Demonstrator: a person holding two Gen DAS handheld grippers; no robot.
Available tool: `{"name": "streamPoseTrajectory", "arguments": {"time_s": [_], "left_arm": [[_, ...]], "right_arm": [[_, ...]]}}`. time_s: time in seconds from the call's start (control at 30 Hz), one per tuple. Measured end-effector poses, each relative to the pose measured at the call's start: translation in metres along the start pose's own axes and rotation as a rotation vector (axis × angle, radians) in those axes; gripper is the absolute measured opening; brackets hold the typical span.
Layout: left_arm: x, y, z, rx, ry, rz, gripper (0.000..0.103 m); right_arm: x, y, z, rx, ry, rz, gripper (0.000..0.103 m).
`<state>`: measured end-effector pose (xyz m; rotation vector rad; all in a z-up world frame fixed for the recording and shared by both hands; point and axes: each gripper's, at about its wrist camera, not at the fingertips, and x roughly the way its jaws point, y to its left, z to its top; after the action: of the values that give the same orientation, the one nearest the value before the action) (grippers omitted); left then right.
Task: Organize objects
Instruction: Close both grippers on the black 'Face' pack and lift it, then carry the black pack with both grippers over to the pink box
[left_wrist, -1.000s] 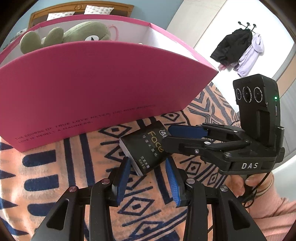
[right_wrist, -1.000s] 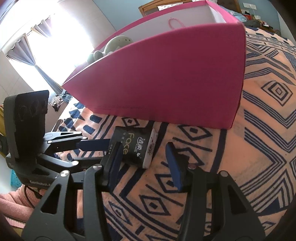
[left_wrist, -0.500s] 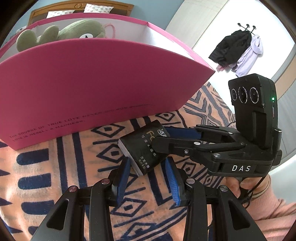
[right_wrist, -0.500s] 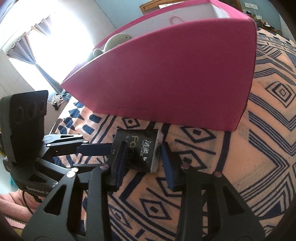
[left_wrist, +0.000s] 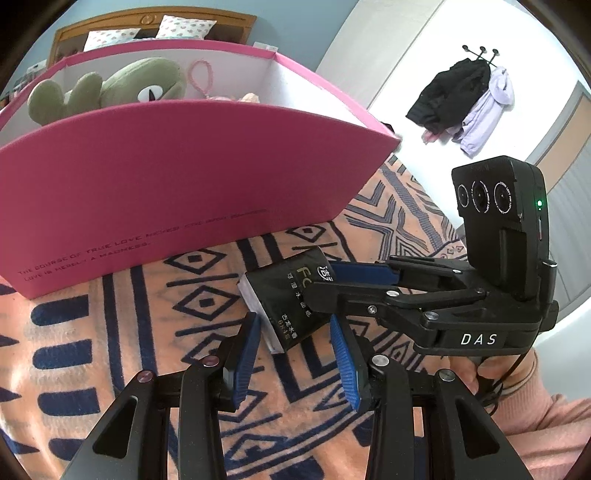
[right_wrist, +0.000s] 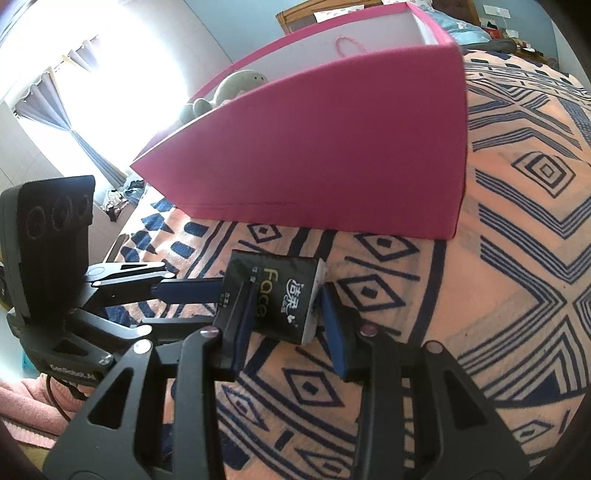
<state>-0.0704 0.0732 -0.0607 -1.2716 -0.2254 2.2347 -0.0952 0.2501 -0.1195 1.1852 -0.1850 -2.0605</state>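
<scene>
Item: black tissue pack, printed "Face", white paper showing at one end. It lies flat on the patterned bed blanket, just in front of the pink box and apart from its wall.

Right tongs: set astride the pack with both blue pads against its sides, pinching it. Judged purpose: a side grip, so the pack can be lifted over the box wall.

Left tongs: pads spread a little, nothing between them. They hover just short of the pack's near corner without touching it, likely waiting or steadying.

Pink box: open-topped, white inside, standing on the bed. It holds a green plush toy and looks like the place where loose items are gathered.

Change from a second earlier: the right tongs were then wider, with the far pad clear of the pack; they have since closed onto it. The pack, the box and the left tongs sit much as they did.
</scene>
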Motion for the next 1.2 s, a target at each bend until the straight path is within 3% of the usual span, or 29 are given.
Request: {"name": "streamPoseTrajectory", "arguments": {"time_s": [1.2], "left_arm": [[-0.036,-0.028,-0.004,0.065,-0.077,0.001,0.039]], "right_arm": [[-0.024,0.020,-0.017,-0.032,-0.077,-0.002,0.039]]}}
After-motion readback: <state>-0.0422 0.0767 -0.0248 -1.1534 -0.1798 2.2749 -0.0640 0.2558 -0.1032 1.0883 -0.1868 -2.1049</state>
